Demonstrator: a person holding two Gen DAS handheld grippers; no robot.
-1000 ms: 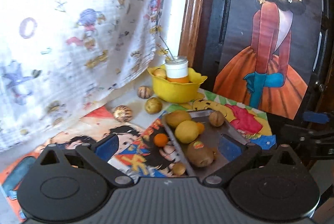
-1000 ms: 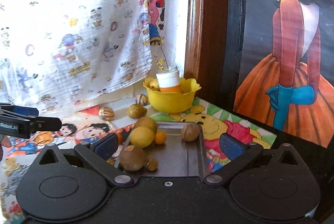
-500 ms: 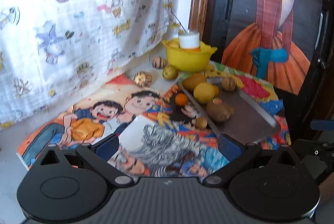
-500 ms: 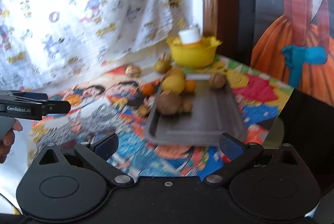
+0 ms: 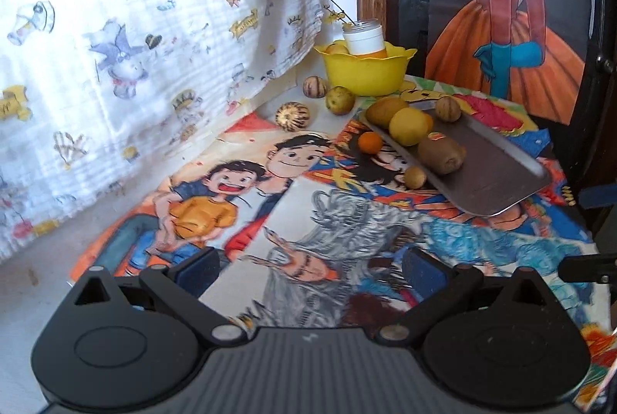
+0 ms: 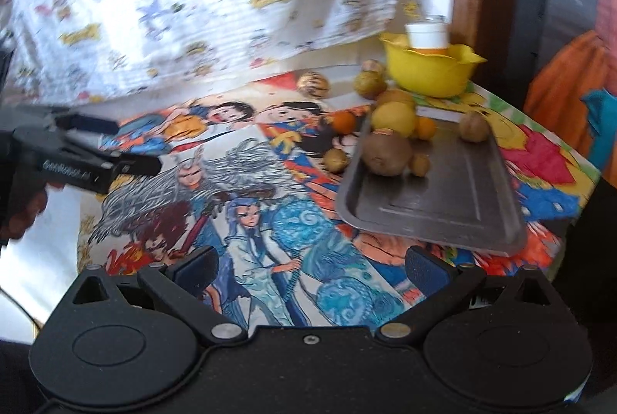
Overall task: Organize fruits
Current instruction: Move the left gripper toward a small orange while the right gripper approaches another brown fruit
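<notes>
- Left gripper (image 5: 308, 269) and right gripper (image 6: 310, 265): fingers apart, nothing held, both well short of the tray (image 6: 455, 205).
- Kiwi (image 6: 387, 153) and lemon (image 6: 394, 119) sit at the tray's far-left corner; orange (image 5: 370, 142) just off that edge.
- Fruit likely light, round, prone to roll; grip across the middle, gently.
- Bowl (image 5: 366, 74) beyond the tray; its contents partly hidden, right view blurred.

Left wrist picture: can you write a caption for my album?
Open left gripper hovers over the cartoon tablecloth, facing a metal tray of fruit and a yellow bowl.
</notes>
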